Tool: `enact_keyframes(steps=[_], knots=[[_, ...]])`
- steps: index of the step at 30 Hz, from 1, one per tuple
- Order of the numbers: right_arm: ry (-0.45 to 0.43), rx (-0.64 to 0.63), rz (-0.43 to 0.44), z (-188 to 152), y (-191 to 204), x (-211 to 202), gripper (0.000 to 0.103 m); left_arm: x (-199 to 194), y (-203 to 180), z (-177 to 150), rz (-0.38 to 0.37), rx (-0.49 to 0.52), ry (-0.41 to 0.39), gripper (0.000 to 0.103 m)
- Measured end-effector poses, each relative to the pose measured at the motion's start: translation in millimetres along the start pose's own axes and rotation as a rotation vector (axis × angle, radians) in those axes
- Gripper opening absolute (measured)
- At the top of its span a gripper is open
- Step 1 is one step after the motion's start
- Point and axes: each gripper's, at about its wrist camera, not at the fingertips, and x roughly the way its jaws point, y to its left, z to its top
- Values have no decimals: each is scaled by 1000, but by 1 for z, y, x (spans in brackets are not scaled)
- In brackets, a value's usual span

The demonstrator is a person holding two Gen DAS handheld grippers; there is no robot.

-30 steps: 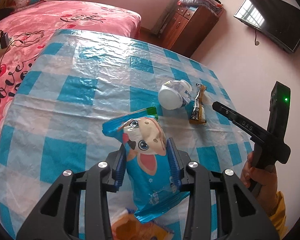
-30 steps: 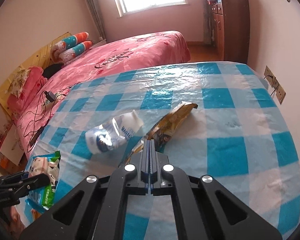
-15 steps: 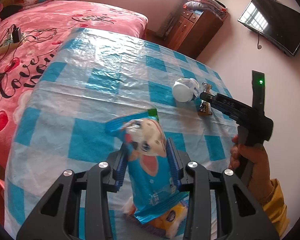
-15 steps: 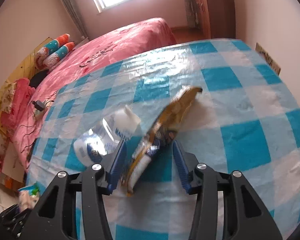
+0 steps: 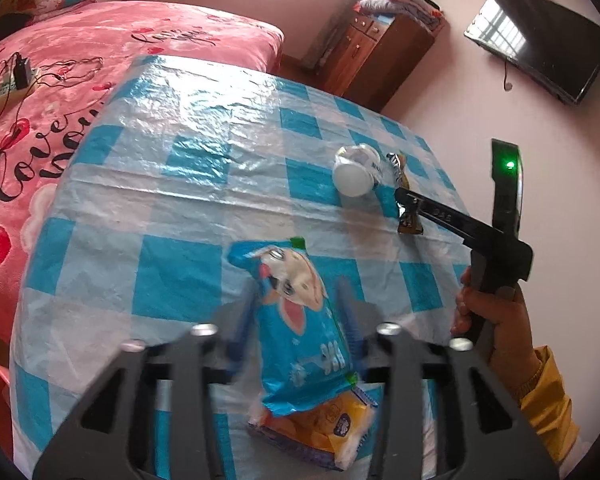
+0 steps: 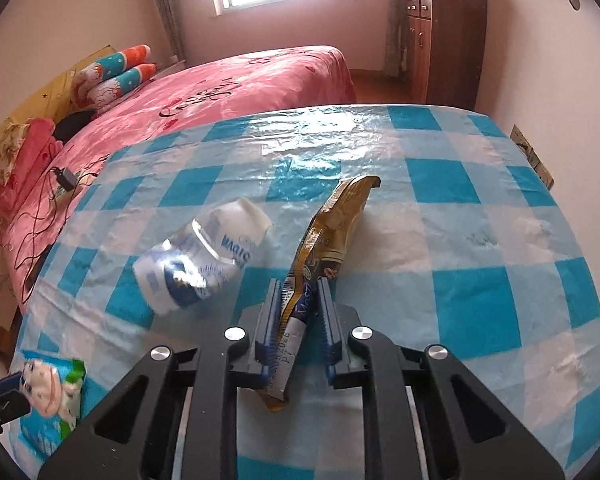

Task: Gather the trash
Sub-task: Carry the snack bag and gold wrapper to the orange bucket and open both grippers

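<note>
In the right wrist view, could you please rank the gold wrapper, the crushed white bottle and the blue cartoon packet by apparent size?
1. Gold wrapper, though nearest the camera.
2. Crushed white bottle, similar, so unsure.
3. Blue cartoon packet, partly cut off.

- The left gripper [image 5: 296, 312] shows motion-blurred fingers, so contact with the blue wrapper [image 5: 300, 320] is unclear.
- The yellow packet [image 5: 328, 428] lies partly hidden under that wrapper.
- The gold wrapper [image 6: 328, 248] has its lower print too small to read.
</note>
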Motion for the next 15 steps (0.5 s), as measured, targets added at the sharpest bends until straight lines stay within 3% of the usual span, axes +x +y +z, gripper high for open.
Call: enact_keyframes(steps=[1, 3, 6, 9, 11, 12, 15], knots=[[-3, -1, 7, -4, 0, -5, 16, 2, -3, -1, 6, 12, 5, 61], [-6, -2, 24, -12, 0, -13, 16, 8, -11, -2, 38, 52, 23, 69], [-18, -3, 41, -23, 0, -28, 16, 22, -21, -5, 136, 115, 63, 70], [-30, 2, 68, -31, 3, -42, 15, 32, -28, -7, 175, 152, 80, 70], [-39, -5, 80, -38, 7, -53, 15, 35, -30, -6, 196, 160, 78, 61], [-42, -10, 87, -40, 9, -58, 15, 36, -31, -6, 213, 171, 70, 51], [-45, -27, 111, -52, 20, -71, 15, 35, -31, -6, 218, 177, 63, 44]])
